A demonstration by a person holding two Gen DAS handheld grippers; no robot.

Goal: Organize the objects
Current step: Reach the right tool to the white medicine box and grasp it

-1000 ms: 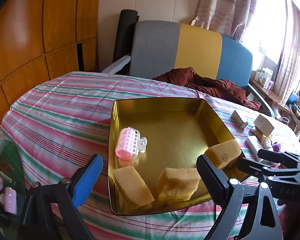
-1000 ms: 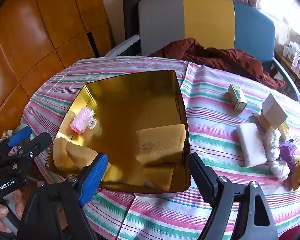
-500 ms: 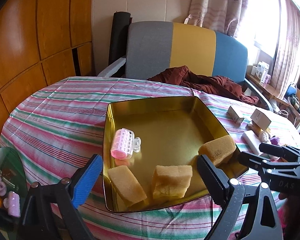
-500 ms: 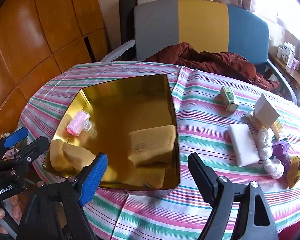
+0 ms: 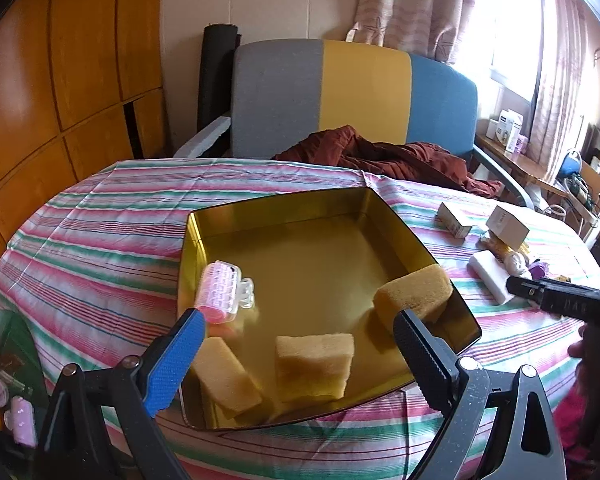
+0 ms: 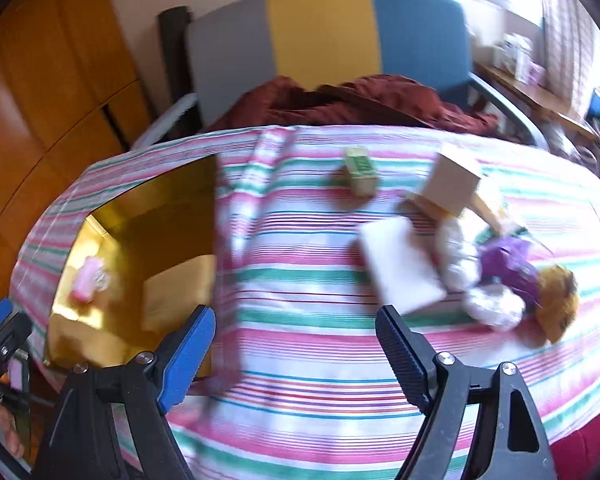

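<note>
Sponges (image 5: pixel 314 362) and a pink curler (image 5: pixel 220 298) lie in the gold tin (image 5: pixel 284 208); both hand-held grippers (image 5: pixel 296 344) (image 6: pixel 296 344) gape empty.

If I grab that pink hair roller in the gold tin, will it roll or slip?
The pink hair roller is cylindrical and lies on its side on the shiny gold tin, so a nudge would probably roll it. Its clear clip may check that. It looks hollow, likely light.

Black gripper (image 5: pixel 296 344), blue and seemingly ribbed black pads.
</note>
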